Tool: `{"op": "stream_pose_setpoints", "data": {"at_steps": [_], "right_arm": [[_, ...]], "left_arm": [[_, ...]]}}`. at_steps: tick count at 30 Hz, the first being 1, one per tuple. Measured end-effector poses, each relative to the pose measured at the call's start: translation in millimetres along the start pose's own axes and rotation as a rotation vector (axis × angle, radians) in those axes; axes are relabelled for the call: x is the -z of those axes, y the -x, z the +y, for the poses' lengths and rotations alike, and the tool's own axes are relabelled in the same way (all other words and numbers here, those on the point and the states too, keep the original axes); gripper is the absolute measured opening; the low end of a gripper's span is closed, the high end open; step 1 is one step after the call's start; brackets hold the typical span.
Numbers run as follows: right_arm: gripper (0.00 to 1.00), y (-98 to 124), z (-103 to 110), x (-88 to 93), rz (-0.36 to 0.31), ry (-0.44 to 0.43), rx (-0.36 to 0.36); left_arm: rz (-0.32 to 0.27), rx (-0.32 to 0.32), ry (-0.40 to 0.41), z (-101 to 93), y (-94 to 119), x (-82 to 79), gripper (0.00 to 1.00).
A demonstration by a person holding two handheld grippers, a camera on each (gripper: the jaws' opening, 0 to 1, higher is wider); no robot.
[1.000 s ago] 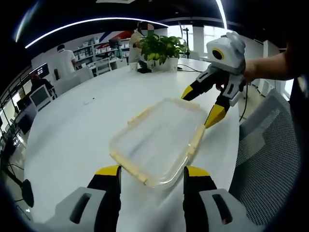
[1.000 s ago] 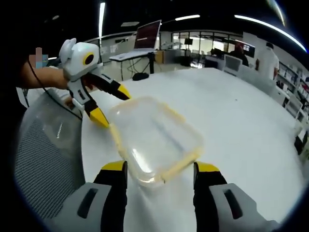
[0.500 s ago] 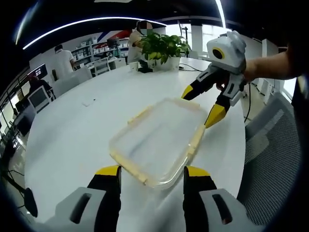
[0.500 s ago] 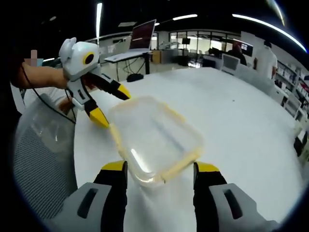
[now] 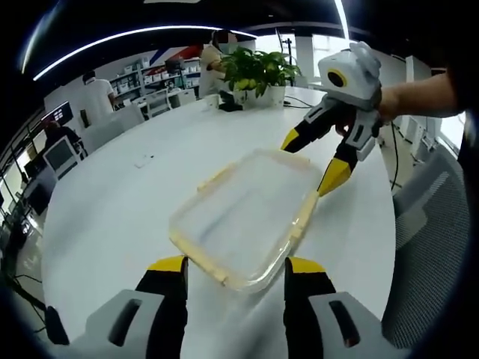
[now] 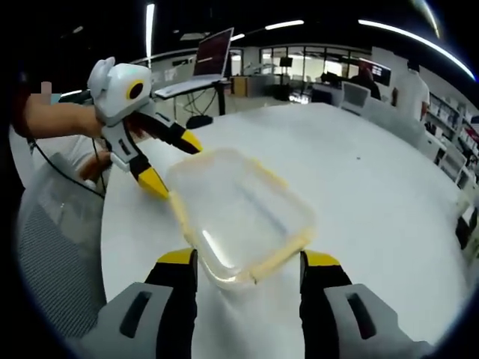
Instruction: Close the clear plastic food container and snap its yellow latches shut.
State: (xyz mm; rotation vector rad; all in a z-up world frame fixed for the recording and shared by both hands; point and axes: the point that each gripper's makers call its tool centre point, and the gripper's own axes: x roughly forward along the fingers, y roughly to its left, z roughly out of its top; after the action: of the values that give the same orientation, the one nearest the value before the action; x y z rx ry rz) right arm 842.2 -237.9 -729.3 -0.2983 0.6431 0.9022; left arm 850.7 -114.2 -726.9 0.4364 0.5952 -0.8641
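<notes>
Since the earlier pictures little has changed around the container: both claws keep the same stance at its two ends, and only the background has slid a little, the mesh chair dropping lower toward the frame edge in each view.

In the left gripper view, the clear plastic food container (image 5: 243, 217) lies flat on the white worktop (image 5: 112, 217) at the centre of the frame, lid on, with its yellow latches (image 5: 303, 217) along the edges. The left claw (image 5: 236, 263) rises from the bottom with its jaws spread wide, one yellow tip at either side of the container's near end; whether the tips touch it cannot be told. At upper right the right claw (image 5: 308, 163), held by a hand (image 5: 389, 101), has its jaws open, the yellow tips at the container's far end. A potted plant (image 5: 254, 71) stands at the top centre, and a mesh chair (image 5: 430, 247) sits at the right edge.

In the right gripper view, the container (image 6: 239, 213) again sits mid-frame. The right claw (image 6: 251, 258) brackets its near end with jaws apart, and the left claw (image 6: 174, 164) at upper left is open at the far end.
</notes>
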Motion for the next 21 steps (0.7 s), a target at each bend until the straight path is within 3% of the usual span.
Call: {"op": "stream_pose_setpoints", "data": {"at_steps": [21], "right_arm": [[0.52,-17,-28,-14.7,0.032,0.008,-0.007]], "left_arm": [[0.02,0.001,0.007,28.5,-16,-9.2,0.45]]}}
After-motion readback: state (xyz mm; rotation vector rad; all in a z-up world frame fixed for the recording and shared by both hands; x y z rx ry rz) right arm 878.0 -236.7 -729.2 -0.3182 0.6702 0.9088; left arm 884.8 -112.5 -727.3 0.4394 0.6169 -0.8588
